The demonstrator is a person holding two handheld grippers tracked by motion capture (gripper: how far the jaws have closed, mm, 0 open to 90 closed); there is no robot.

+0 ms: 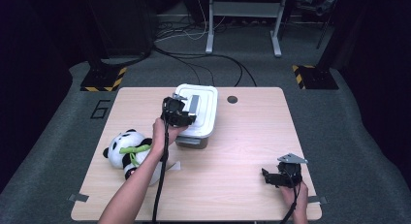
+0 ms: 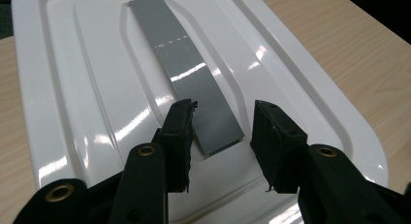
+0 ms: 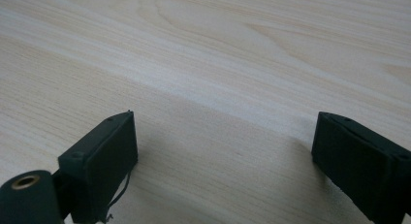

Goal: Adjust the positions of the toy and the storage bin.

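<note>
A white plastic box with its lid on stands at the middle back of the table. A grey strip runs along the recess in the lid's middle. My left gripper hovers just over the lid, its jaws a little apart on either side of the strip's near end, with neither pad pressing on it. From above, the left gripper sits over the lid's left half. My right gripper rests low over bare wood with its jaws wide and nothing between them, at the table's front right.
A panda plush with a green band lies at the left, beside the person's left forearm. A round cable hole is right of the box. Grey tape patches mark the front corners. Cables cross the floor behind the table.
</note>
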